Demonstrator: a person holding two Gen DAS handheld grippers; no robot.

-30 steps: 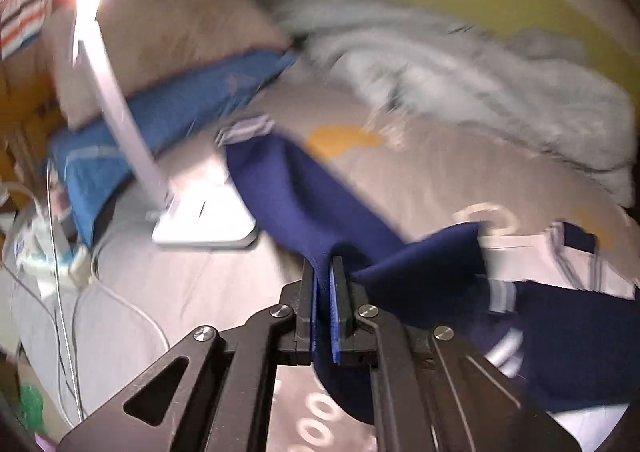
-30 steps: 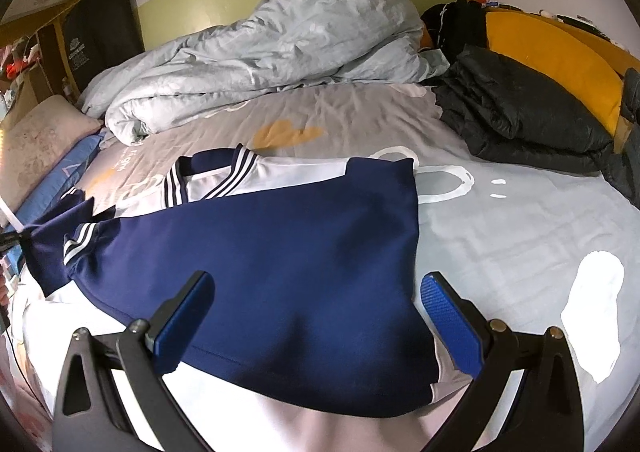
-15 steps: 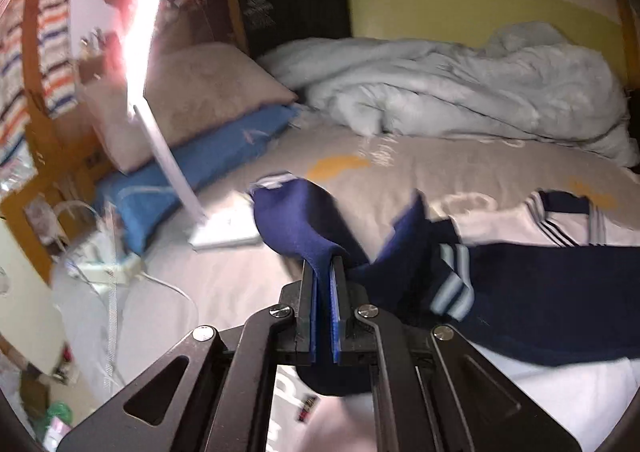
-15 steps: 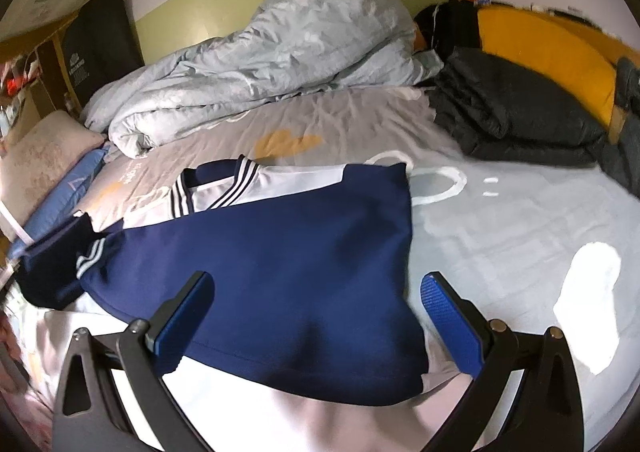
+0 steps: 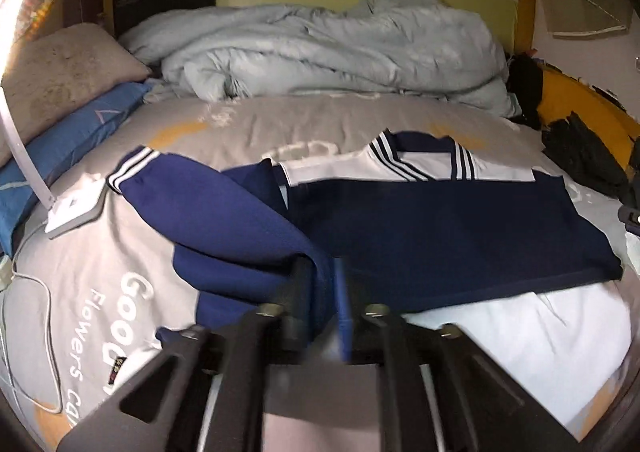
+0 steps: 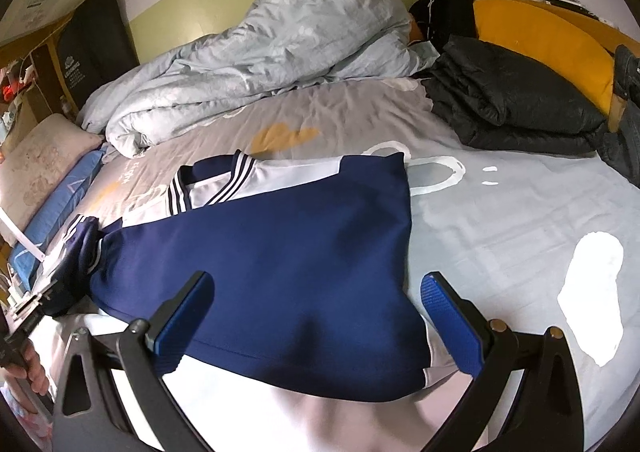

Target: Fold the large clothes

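Lying spread across the near half of the bed (image 6: 500, 220), the navy and white shirt (image 6: 280, 252) has its dark body toward the near edge and its striped collar (image 5: 420, 156) toward the far side. The left gripper (image 5: 320, 292) has just been parting its fingers; they now stand at a narrow gap with a fold of the navy sleeve (image 5: 208, 212) lying loosely between them, and the sleeve runs from there off to the far left, ending in a striped cuff. The right gripper (image 6: 316, 308) hovers above the shirt's near hem with its fingers wide apart and holding nothing. On the left edge of the bed a white lamp base (image 5: 74, 208) sits near the cuff, with a blue pillow (image 5: 68, 140) beyond it. Farther back lies a crumpled pale blue duvet (image 6: 260, 64), and at the far right a black jacket (image 6: 516, 100).
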